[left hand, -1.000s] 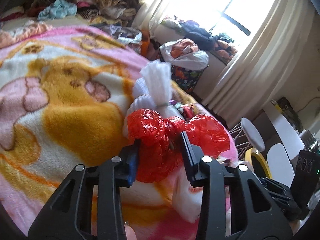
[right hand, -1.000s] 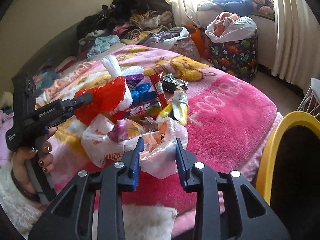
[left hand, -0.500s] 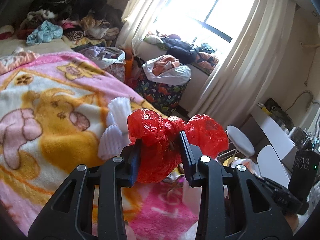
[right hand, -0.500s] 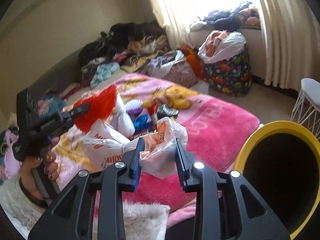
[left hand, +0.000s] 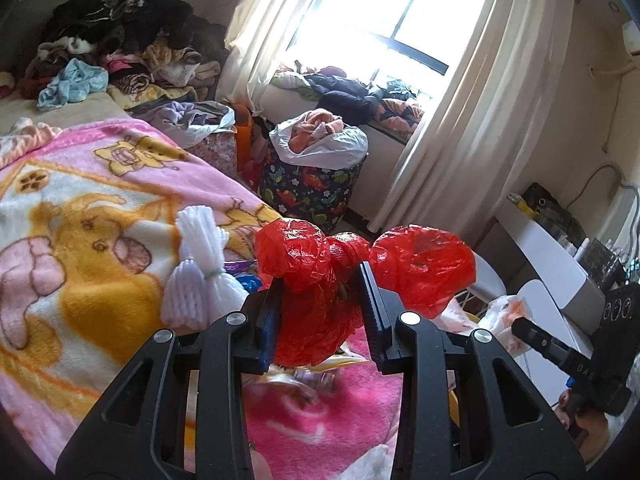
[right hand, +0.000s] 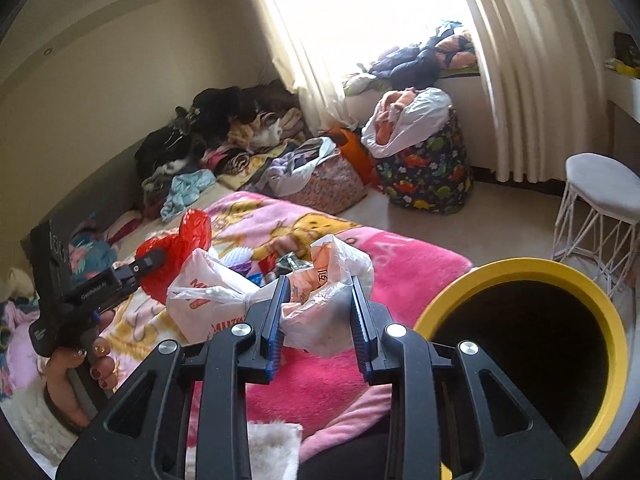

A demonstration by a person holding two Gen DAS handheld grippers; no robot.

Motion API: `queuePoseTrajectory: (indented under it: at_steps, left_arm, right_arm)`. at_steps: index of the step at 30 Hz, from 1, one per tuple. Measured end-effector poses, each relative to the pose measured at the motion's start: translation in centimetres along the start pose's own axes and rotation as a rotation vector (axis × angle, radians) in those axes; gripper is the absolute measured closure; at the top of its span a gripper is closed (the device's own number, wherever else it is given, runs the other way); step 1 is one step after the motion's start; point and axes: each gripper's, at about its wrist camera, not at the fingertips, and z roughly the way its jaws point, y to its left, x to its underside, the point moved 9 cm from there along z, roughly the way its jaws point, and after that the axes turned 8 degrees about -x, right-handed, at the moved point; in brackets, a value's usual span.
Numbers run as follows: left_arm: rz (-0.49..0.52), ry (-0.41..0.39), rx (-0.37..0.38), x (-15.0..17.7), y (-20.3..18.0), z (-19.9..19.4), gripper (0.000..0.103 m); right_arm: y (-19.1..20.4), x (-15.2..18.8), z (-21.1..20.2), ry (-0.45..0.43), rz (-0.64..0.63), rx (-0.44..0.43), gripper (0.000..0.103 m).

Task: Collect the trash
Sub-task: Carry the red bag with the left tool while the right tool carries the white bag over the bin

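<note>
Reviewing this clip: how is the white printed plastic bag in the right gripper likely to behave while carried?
The white plastic bag looks thin and crinkled, so probably floppy; its free end sags left of the right gripper. It is likely light for its size, since it bulges loosely. The film may slip, as the pads pinch only a bunched fold.

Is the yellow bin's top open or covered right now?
Open: the yellow bin shows a bare yellow rim around a dark interior, no lid visible.
</note>
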Motion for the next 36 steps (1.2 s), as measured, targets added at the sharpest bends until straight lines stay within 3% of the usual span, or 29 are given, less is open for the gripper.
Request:
queuePoseTrajectory:
  at_steps: [16, 36]
  left_arm:
    - [0.109, 0.025, 0.043, 1.3, -5.7, 1.2, 0.075]
    - [0.199, 0.097, 0.048, 3.9, -10.1, 3.2, 0.075]
  right_arm:
    - [-6.8, -0.3, -4.6, -0.069, 0.125, 0.102, 0.076]
    - [-14.6, 2.6, -8.5, -0.098, 0.260, 0.289, 0.076]
